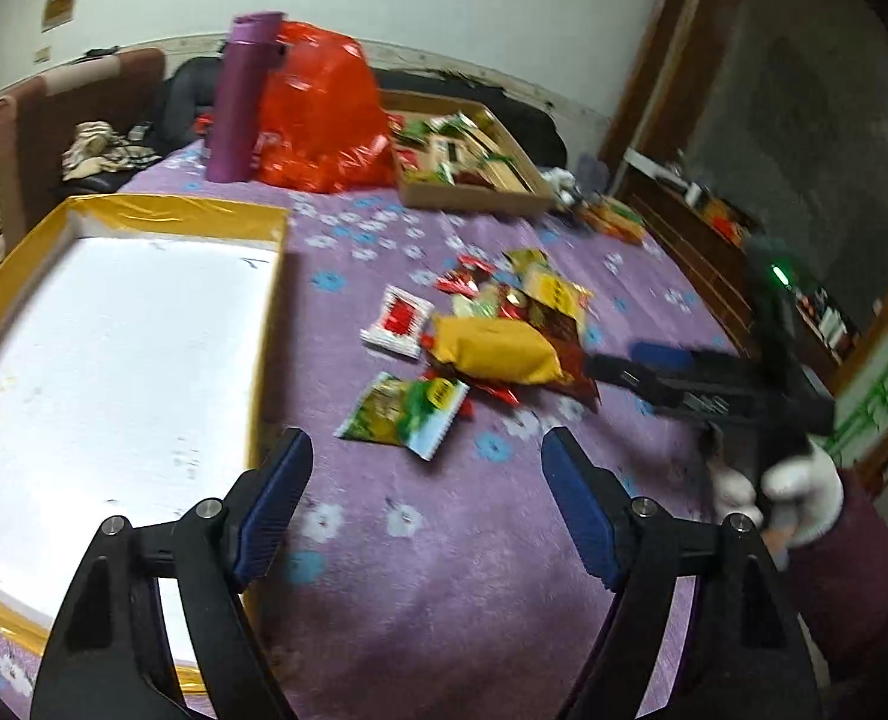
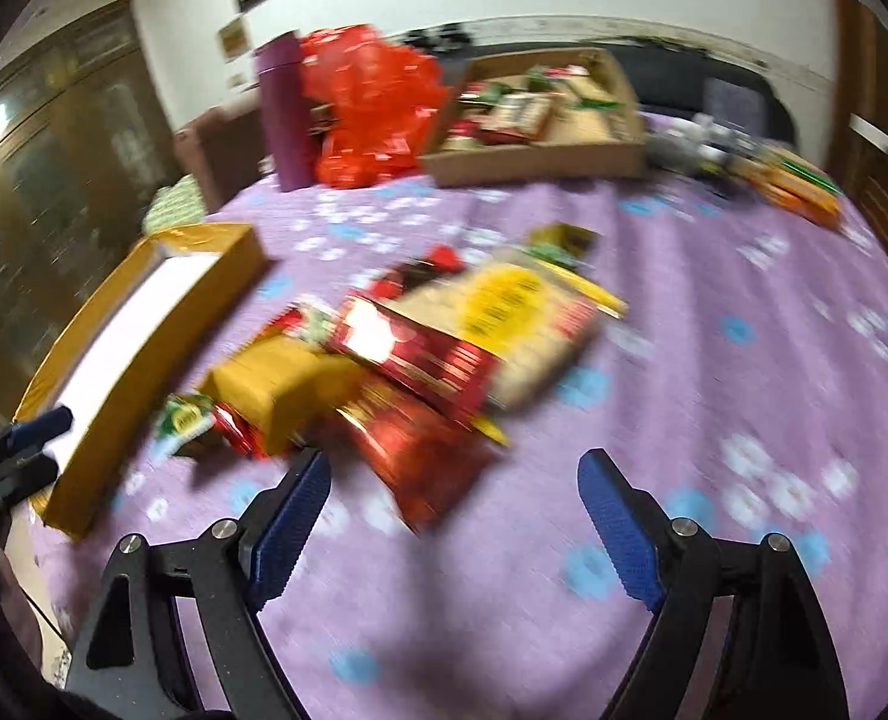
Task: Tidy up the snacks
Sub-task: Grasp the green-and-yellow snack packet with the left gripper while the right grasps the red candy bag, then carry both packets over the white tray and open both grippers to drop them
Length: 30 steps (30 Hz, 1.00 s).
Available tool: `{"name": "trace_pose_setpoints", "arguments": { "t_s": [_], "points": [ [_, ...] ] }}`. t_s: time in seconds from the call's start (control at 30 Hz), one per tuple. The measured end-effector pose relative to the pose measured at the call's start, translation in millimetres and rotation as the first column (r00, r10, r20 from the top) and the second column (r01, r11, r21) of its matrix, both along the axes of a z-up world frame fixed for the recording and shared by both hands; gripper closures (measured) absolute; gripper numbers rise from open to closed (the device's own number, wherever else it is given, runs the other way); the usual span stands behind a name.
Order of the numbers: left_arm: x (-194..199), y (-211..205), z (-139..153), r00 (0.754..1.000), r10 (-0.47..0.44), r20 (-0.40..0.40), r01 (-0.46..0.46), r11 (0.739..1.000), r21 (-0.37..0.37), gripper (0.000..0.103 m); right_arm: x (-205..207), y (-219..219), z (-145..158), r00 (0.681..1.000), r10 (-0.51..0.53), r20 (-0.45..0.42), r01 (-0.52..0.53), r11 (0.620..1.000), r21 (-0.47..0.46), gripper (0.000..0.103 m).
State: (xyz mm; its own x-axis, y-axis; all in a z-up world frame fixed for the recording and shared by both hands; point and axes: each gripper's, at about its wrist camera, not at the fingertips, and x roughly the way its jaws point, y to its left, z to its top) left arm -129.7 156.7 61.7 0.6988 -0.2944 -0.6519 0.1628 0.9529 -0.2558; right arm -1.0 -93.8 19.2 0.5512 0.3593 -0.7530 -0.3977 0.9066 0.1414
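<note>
- Left wrist view shows the snack pile point(image 1: 504, 330) on the purple flowered cloth point(image 1: 420, 540), just beside the gold-rimmed tray point(image 1: 162, 207), on its open right-hand side.
- Uppermost in the pile, the yellow packet point(image 1: 495, 351) lies with its long axis running across and slightly down, away from the tray.
- Nearest the tray, the green packet point(image 1: 405, 414) sits ahead of the left gripper point(image 1: 426, 450), whose fingers are spread with nothing between them.
- Right gripper point(image 2: 453, 471) is spread and empty too; through the blur, a red packet point(image 2: 426, 456) seems just ahead of its fingertips, so this hand looks nearer the pile.
</note>
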Motion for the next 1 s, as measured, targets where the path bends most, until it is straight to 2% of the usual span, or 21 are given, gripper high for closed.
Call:
{"name": "trace_pose_setpoints", "arguments": {
  "t_s": [0.1, 0.13, 0.2, 0.27, 0.4, 0.5, 0.67, 0.8, 0.83, 0.87, 0.93, 1.0],
  "points": [
    [-0.9, -9.4, -2.2, 0.999, -0.038, -0.011, 0.039, 0.999, 0.03, 0.024, 12.5, 24.4, -10.7, 0.998, 0.058, 0.016, -0.057, 0.997, -0.051, 0.025],
    [-0.6, -12.5, -2.5, 0.998, -0.054, -0.015, 0.055, 0.998, 0.039, 0.024, 16.6, 30.4, -15.6, 0.997, 0.075, 0.008, -0.074, 0.995, -0.07, 0.03],
    [2.7, -17.7, -2.6, 0.997, -0.078, -0.021, 0.08, 0.995, 0.055, 0.024, 18.1, 36.1, -21.8, 0.995, 0.102, -0.013, -0.102, 0.992, -0.071, 0.045],
    [10.1, -23.5, -3.2, 0.995, -0.095, -0.033, 0.098, 0.992, 0.082, 0.024, 14.9, 35.5, -22.2, 0.993, 0.119, -0.026, -0.12, 0.991, -0.05, 0.065],
    [34.7, -36.4, -13.0, 0.99, -0.122, -0.075, 0.132, 0.98, 0.146, 0.024, 13.2, 33.3, -24.6, 0.991, 0.124, -0.048, -0.125, 0.992, -0.008, 0.071],
    [55.0, -40.0, -21.6, 0.985, -0.126, -0.119, 0.145, 0.977, 0.158, 0.024, 13.0, 29.5, -26.6, 0.991, 0.123, -0.051, -0.121, 0.992, 0.032, 0.072],
    [78.1, -42.9, -33.2, 0.983, -0.096, -0.158, 0.123, 0.977, 0.176, 0.024, 15.7, 19.2, -28.4, 0.991, 0.116, -0.062, -0.109, 0.988, 0.105, 0.072],
    [83.5, -45.4, -39.1, 0.987, -0.061, -0.152, 0.097, 0.965, 0.242, 0.024, 14.9, 16.6, -29.0, 0.991, 0.12, -0.065, -0.111, 0.986, 0.123, 0.07],
    [83.8, -44.4, -39.8, 0.988, -0.053, -0.146, 0.088, 0.964, 0.25, 0.031, 15.2, 16.5, -29.6, 0.991, 0.12, -0.066, -0.111, 0.986, 0.127, 0.069],
    [83.6, -41.9, -39.8, 0.99, -0.035, -0.136, 0.071, 0.962, 0.264, 0.049, 15.3, 15.9, -29.8, 0.99, 0.121, -0.068, -0.111, 0.985, 0.131, 0.069],
    [84.9, -34.8, -39.0, 0.991, -0.009, -0.13, 0.042, 0.966, 0.253, 0.066, 15.1, 15.6, -30.1, 0.99, 0.12, -0.069, -0.11, 0.985, 0.133, 0.069],
    [86.7, -23.3, -35.5, 0.992, 0.004, -0.128, 0.02, 0.982, 0.186, 0.069, 14.4, 15.9, -29.5, 0.991, 0.118, -0.066, -0.109, 0.986, 0.13, 0.07]
  ]
}}
